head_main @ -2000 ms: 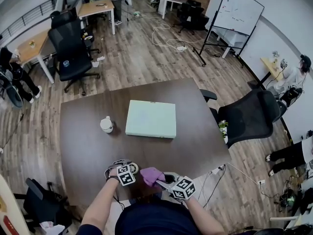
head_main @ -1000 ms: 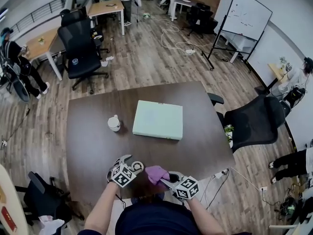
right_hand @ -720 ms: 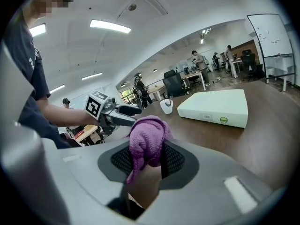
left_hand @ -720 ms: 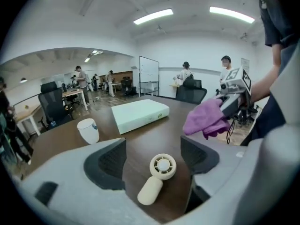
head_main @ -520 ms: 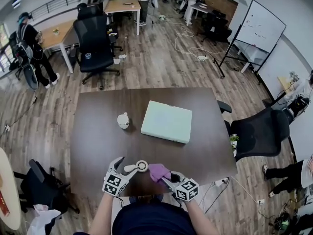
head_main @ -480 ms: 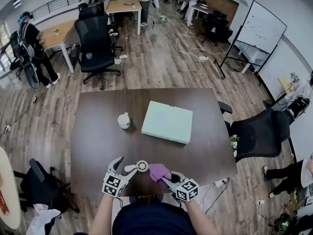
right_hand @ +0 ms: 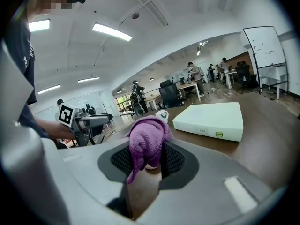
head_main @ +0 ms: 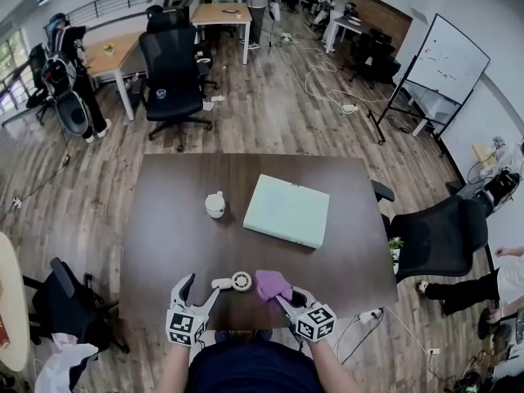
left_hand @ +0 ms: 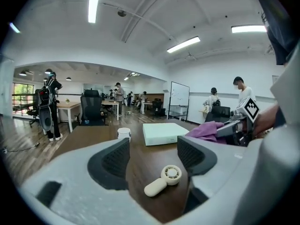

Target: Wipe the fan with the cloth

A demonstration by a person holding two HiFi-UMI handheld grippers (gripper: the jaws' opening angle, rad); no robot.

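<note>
A small cream hand fan (head_main: 233,282) lies flat on the dark table (head_main: 172,219), near its front edge. My left gripper (head_main: 196,295) hovers just behind the fan, jaws wide but closing, gripping nothing. In the left gripper view the fan (left_hand: 164,180) lies on the wood beyond and below my left gripper (left_hand: 152,156). My right gripper (head_main: 284,295) is shut on a purple cloth (head_main: 273,285), held just right of the fan. In the right gripper view the cloth (right_hand: 146,139) bulges out above my right gripper (right_hand: 145,161).
A flat pale green box (head_main: 288,211) lies mid-table, with a white cup (head_main: 215,204) to its left. Black office chairs stand at the right (head_main: 438,236) and far side (head_main: 173,72). Several people stand at desks farther back.
My left gripper has drawn back from the fan toward the table's near edge, risen and rolled; the fan stays lying free on the table. The right gripper with the cloth has barely shifted.
</note>
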